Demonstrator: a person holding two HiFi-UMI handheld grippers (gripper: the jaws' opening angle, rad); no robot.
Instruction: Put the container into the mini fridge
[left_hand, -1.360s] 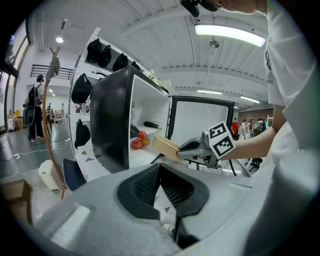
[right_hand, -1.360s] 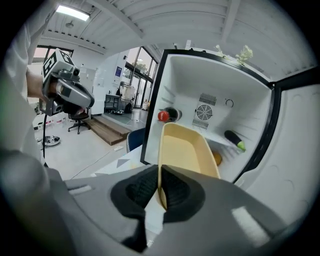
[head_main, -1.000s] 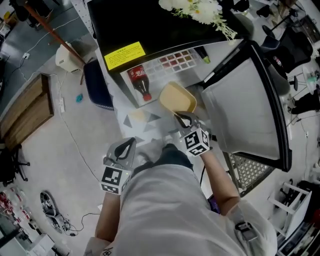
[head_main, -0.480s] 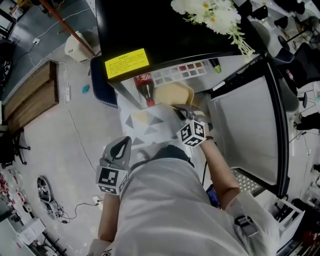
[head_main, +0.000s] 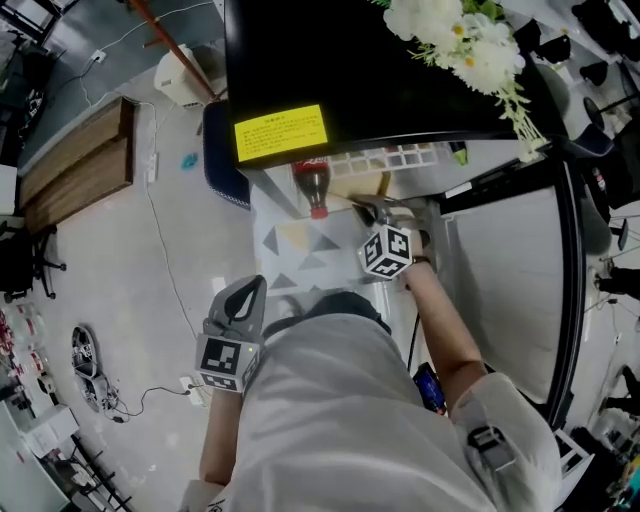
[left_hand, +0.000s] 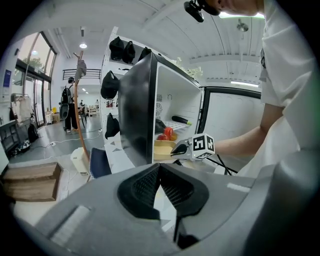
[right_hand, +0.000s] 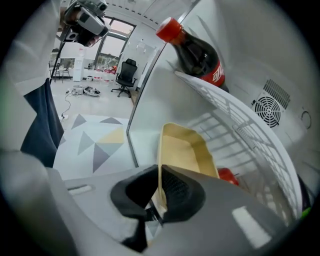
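An open mini fridge (head_main: 350, 70) with a black top stands on the floor, and the right gripper (right_hand: 159, 192) pinches the near rim of a shallow yellow container (right_hand: 187, 150), holding it just inside the fridge opening below a white wire shelf (right_hand: 235, 125). The container's pale inside is bare. A cola bottle (right_hand: 195, 52) with a red cap lies on the wire shelf above it, and a small red item (right_hand: 227, 175) sits deeper in the fridge just beside the container. The left gripper (left_hand: 159, 170) hangs low near the person's body, well apart from the fridge, its jaws pressed together with nothing between them.
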